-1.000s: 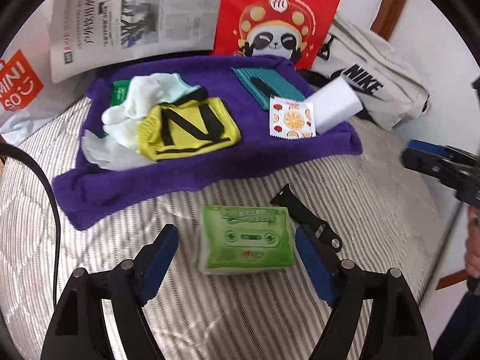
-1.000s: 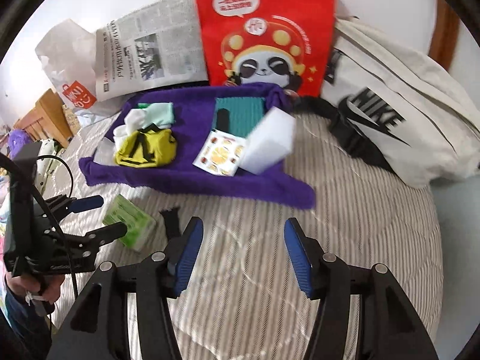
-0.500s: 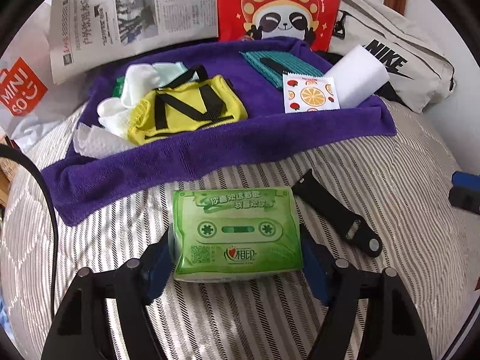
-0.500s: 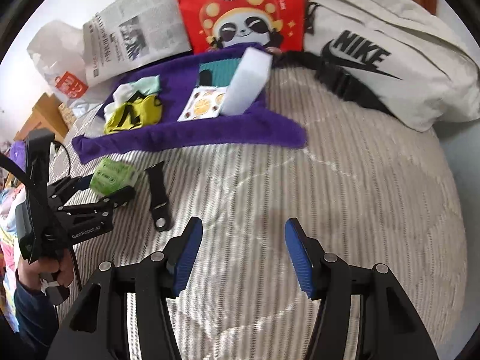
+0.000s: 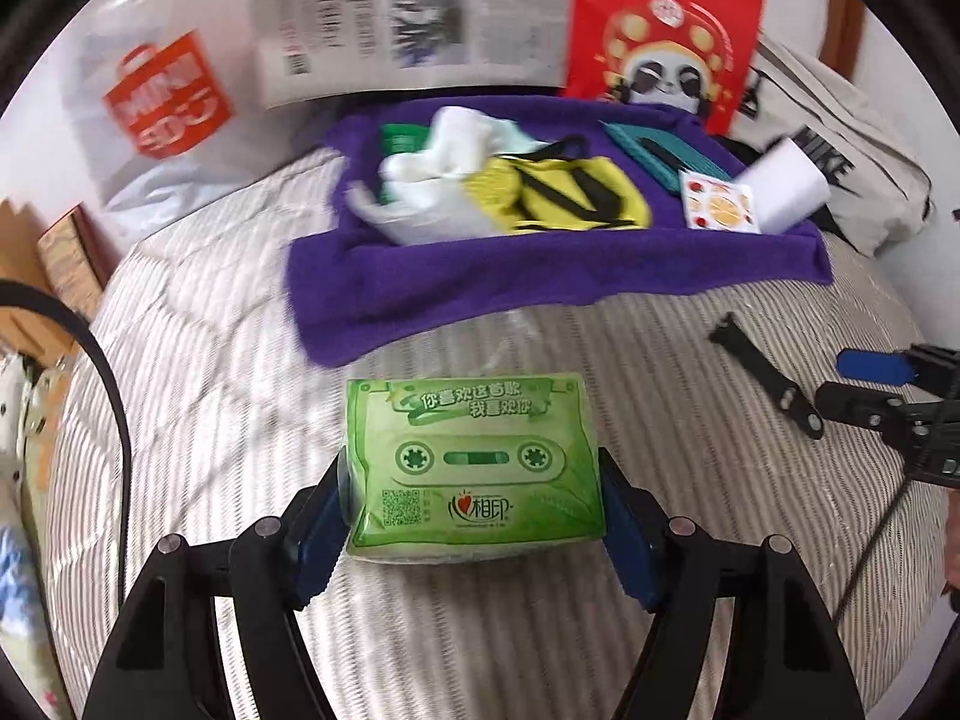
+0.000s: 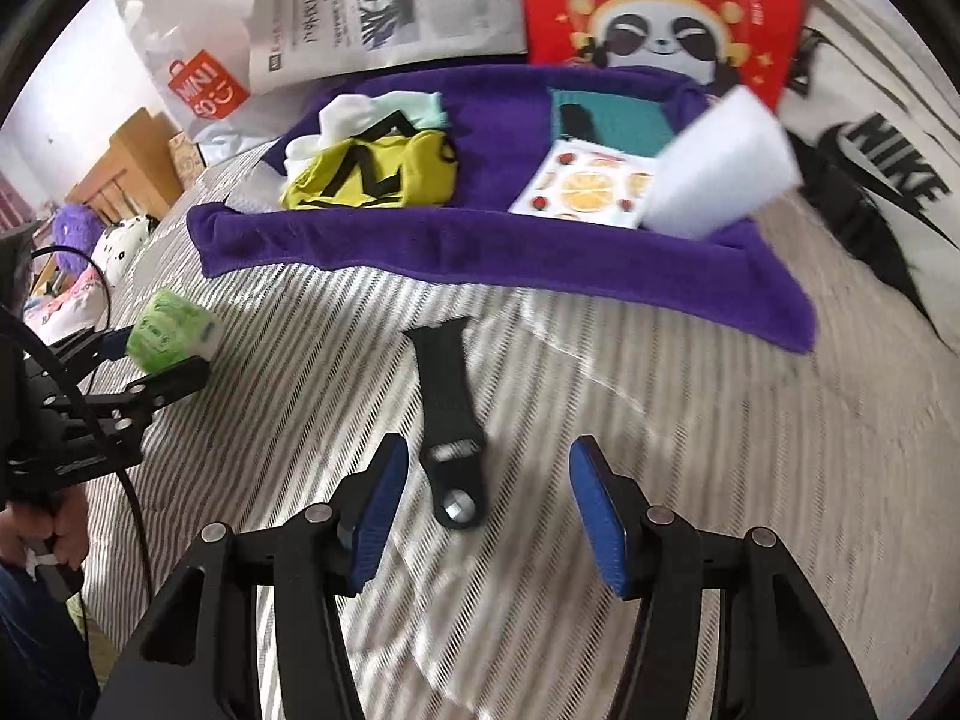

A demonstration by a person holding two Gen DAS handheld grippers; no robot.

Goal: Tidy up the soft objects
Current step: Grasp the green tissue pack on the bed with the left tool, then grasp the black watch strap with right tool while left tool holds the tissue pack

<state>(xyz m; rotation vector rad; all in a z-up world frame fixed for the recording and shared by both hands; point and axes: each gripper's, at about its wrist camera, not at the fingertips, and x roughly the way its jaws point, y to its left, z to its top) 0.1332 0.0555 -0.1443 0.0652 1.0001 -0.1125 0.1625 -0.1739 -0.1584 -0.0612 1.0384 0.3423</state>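
My left gripper (image 5: 474, 504) is shut on a green tissue pack (image 5: 474, 456), its blue pads pressing both short sides. The pack (image 6: 171, 330) sits low by the striped bedcover; I cannot tell if it touches. Behind lies a purple towel (image 5: 540, 282) holding a yellow-black cloth (image 5: 564, 198), white socks (image 5: 444, 156), a teal cloth (image 5: 654, 150), a fruit-print packet (image 5: 720, 210) and a white sponge block (image 5: 786, 183). My right gripper (image 6: 486, 468) is open, low over a black watch strap (image 6: 447, 396) whose buckle end lies between the fingers, nearer the left one.
A newspaper (image 5: 408, 12), a red panda bag (image 5: 666, 30), a white Nike bag (image 6: 870, 138) and a Miniso bag (image 5: 162, 96) line the back. Wooden furniture (image 6: 138, 162) and plush toys (image 6: 78, 234) stand beyond the bed's left edge. A black cable (image 5: 114, 420) runs at left.
The left gripper closed on the green pack and swung left with it. The right gripper came down over the black strap, which now lies between its fingers.
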